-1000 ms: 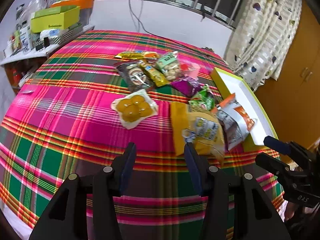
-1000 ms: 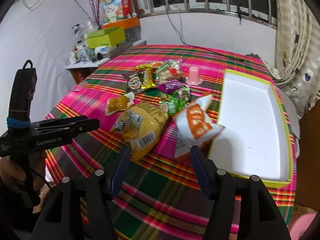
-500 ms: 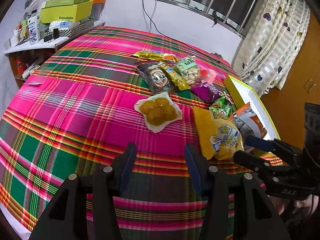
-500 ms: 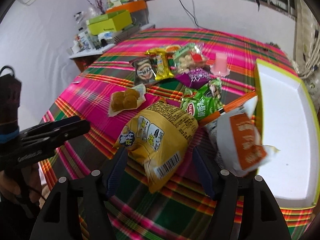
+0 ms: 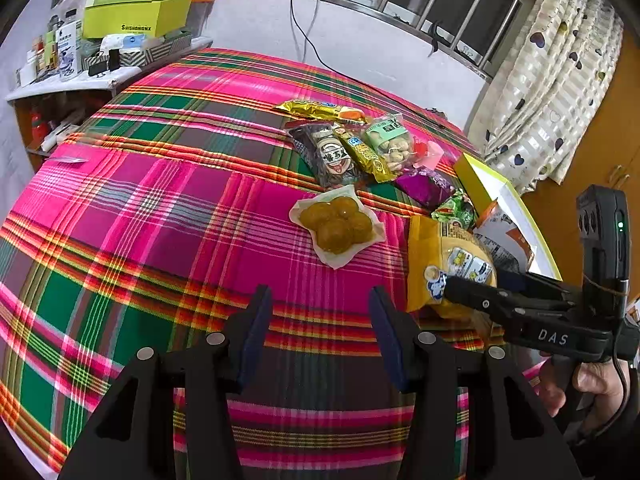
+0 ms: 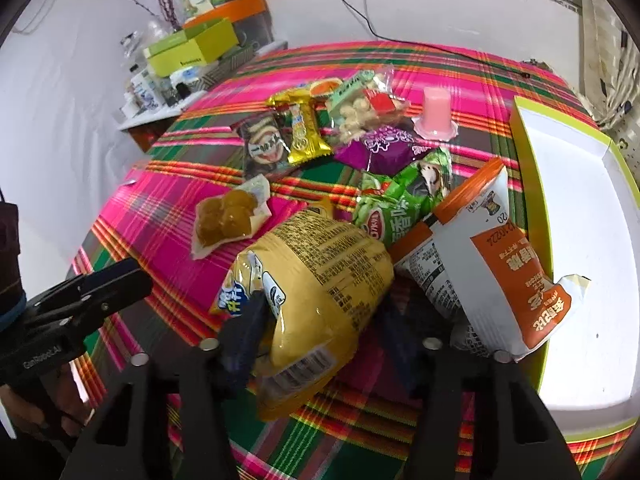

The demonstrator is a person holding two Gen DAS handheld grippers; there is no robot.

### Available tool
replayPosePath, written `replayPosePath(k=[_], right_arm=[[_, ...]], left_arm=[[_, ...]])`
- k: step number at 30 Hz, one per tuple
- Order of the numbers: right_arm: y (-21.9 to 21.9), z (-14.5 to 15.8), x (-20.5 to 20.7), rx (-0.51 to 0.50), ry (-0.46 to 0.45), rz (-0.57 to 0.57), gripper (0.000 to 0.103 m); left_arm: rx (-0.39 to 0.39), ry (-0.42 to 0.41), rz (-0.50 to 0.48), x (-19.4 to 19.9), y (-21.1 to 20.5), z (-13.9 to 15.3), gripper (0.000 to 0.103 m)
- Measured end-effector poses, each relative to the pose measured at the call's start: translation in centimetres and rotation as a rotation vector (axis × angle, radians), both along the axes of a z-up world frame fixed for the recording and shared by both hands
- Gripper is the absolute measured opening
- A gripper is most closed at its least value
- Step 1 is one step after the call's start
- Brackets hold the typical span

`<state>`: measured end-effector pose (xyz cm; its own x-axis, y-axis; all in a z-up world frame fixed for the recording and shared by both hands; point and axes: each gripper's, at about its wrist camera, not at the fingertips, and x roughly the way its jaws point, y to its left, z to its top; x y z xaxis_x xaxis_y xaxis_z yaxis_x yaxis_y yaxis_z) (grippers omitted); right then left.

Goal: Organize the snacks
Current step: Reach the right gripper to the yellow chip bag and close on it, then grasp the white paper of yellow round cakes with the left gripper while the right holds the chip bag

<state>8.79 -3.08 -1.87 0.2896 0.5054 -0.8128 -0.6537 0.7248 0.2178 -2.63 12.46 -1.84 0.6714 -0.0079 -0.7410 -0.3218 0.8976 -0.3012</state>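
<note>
Snacks lie scattered over a surface draped in a pink, green and orange plaid cloth (image 5: 168, 216); whether a bench or a bed is under it cannot be told. The right claw (image 6: 320, 316) has the big yellow chip bag (image 6: 320, 280) between its fingers, and the jaws are closing around it: the left finger (image 6: 248, 328) already dents the bag's side, while the other finger is half hidden behind the bag, so a firm grip cannot be confirmed. Just right of that bag leans a white and orange bag (image 6: 500, 280), resting against the wall of a yellow-edged white tray (image 6: 592, 208), which sits at the right edge of the cloth. Behind them lies a green bag (image 6: 396, 204), then a purple packet (image 6: 384, 148), a pink jelly cup (image 6: 436, 114), a clear nut packet (image 6: 360, 108), a gold wrapped bar (image 6: 304, 128) and a dark packet (image 6: 262, 148). A clear pack of round yellow cakes (image 5: 336, 224) lies apart, to the left of the chip bag. The left claw (image 5: 320, 320) hangs over bare cloth with its jaws partly spread and nothing between them. A hand (image 5: 588, 388) grips the right tool's handle.
</note>
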Motion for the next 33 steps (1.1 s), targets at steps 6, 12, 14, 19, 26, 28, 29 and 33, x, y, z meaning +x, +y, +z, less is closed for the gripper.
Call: replayPosePath(k=[6, 12, 14, 19, 26, 28, 29, 33], right_arm=[[-0.2, 0.6, -0.7, 0.015, -0.032, 0.023, 0.030], [-1.6, 1.8, -1.0, 0.057, -0.049, 0.018, 0.029], [-1.9, 2.3, -1.3, 0.068, -0.059, 0.015, 0.029], [-2.9, 3.7, -1.5, 0.090, -0.082, 0.001, 0.029], [-3.6, 4.3, -1.5, 0.097, -0.092, -0.011, 0.029], [-3.7, 4.3, -1.4, 0.098, -0.091, -0.015, 0.029], [-3.7, 4.3, -1.4, 0.098, -0.090, -0.017, 0.029], [-3.8, 4.4, -1.3, 0.100, -0.090, -0.017, 0.029]], left_arm=[[0.036, 0.015, -0.027, 1.5, 0.2, -0.1, 0.051], [0.070, 0.022, -0.064, 3.4, 0.7, -0.2, 0.051], [0.090, 0.009, -0.080, 4.1, 0.8, 0.1, 0.051], [0.133, -0.023, -0.155, 6.6, 1.0, 0.6, 0.055], [0.181, 0.014, -0.318, 9.9, 0.6, -0.9, 0.063], [0.192, 0.025, -0.342, 10.0, 0.3, -1.5, 0.063], [0.191, 0.025, -0.353, 10.0, 0.2, -1.7, 0.064], [0.203, 0.031, -0.343, 9.8, 0.0, -1.8, 0.065]])
